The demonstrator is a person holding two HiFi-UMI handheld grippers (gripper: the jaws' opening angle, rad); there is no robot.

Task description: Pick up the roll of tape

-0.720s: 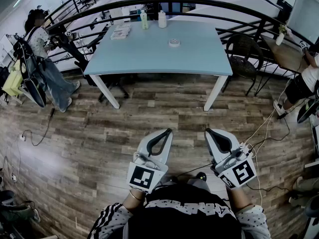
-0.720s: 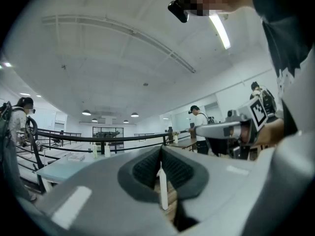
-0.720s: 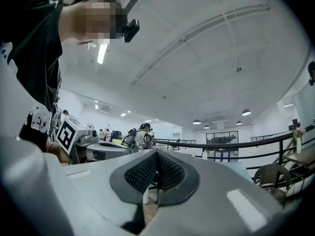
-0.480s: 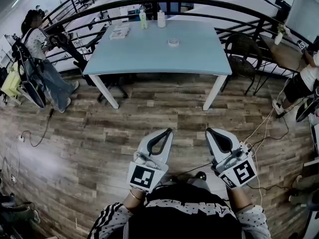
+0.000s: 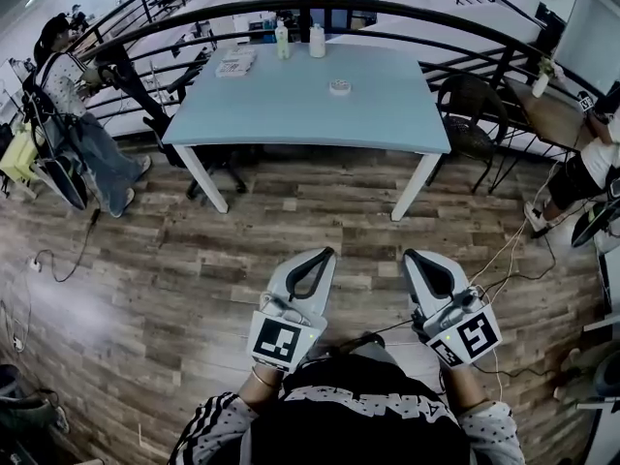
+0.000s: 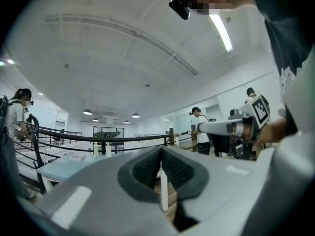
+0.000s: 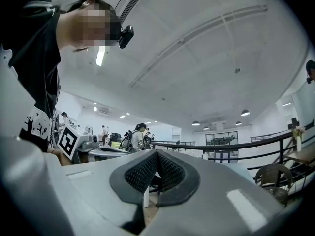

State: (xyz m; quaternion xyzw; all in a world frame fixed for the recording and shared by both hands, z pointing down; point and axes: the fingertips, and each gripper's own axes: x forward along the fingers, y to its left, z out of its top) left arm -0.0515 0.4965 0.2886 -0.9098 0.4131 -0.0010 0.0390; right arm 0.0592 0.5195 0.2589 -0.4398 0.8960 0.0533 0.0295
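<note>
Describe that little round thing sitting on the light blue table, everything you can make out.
The roll of tape is a small, pale ring lying flat on the light blue table, right of centre toward the far side. Only the tabletop touches it; the two bottles stand apart behind it. It is too small here to tell its material.
</note>
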